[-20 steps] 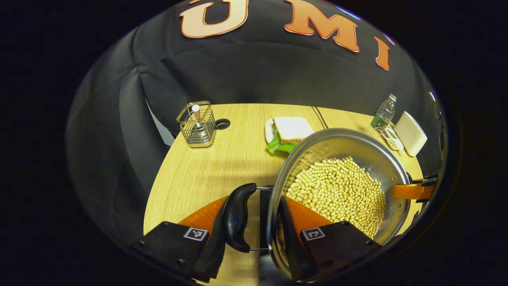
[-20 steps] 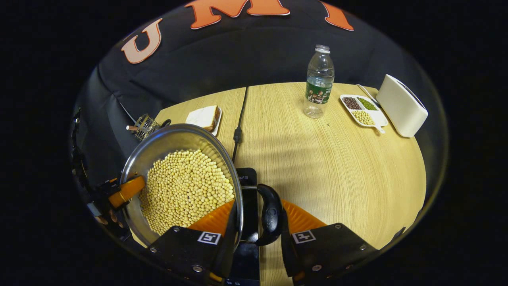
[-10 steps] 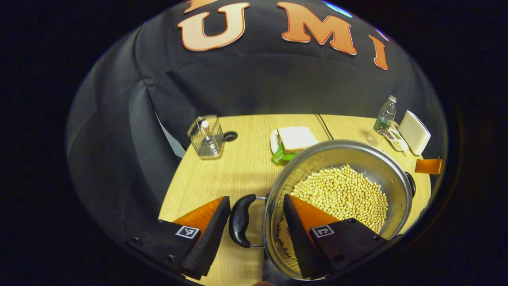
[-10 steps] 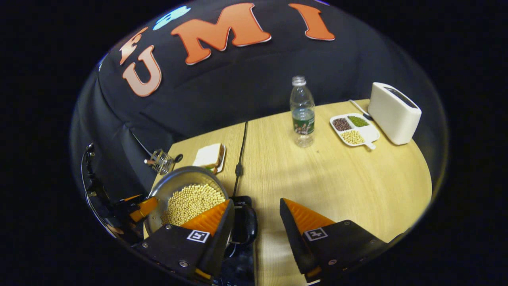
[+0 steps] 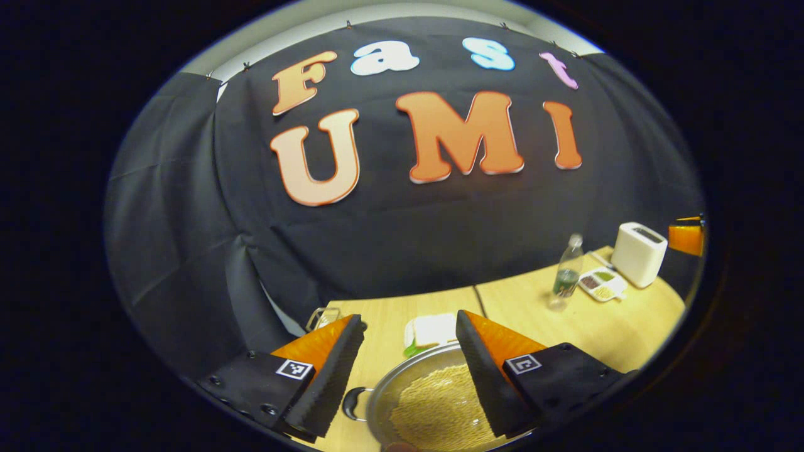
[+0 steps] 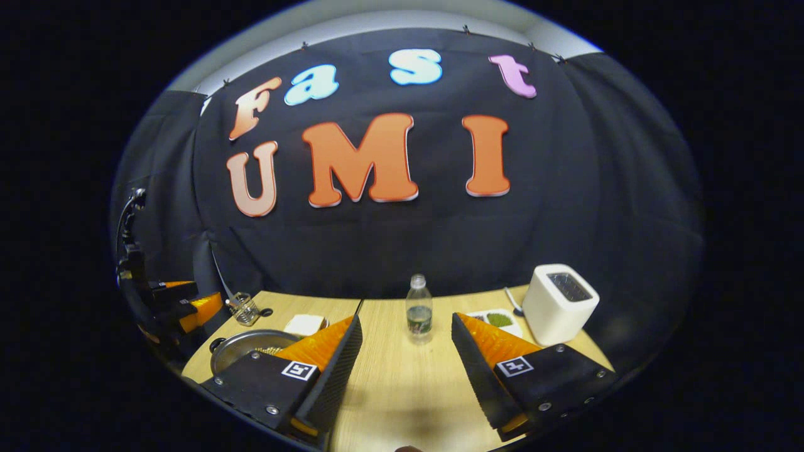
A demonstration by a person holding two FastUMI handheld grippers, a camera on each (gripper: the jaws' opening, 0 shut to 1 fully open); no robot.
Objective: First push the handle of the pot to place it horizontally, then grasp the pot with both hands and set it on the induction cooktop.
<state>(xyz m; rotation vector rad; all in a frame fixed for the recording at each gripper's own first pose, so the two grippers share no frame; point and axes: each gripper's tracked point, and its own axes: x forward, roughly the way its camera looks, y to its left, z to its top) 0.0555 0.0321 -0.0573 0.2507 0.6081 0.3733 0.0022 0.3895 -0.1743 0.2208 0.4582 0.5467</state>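
Left gripper view: our left gripper (image 5: 408,367) and right gripper (image 6: 405,367) gape wide, empty; pot (image 5: 433,392) at 6 o'clock could slide if off-centre on its seat.

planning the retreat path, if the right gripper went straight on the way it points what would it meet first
Probably the water bottle, standing between the right gripper's open fingers farther along the table; depth is unclear, and it may pass above.

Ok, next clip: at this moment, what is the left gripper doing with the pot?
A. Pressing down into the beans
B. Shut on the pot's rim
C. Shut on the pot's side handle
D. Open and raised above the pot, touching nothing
D: in the left gripper view the left gripper has its fingers spread wide with nothing between them, and the pot of beans sits on the table well below it.
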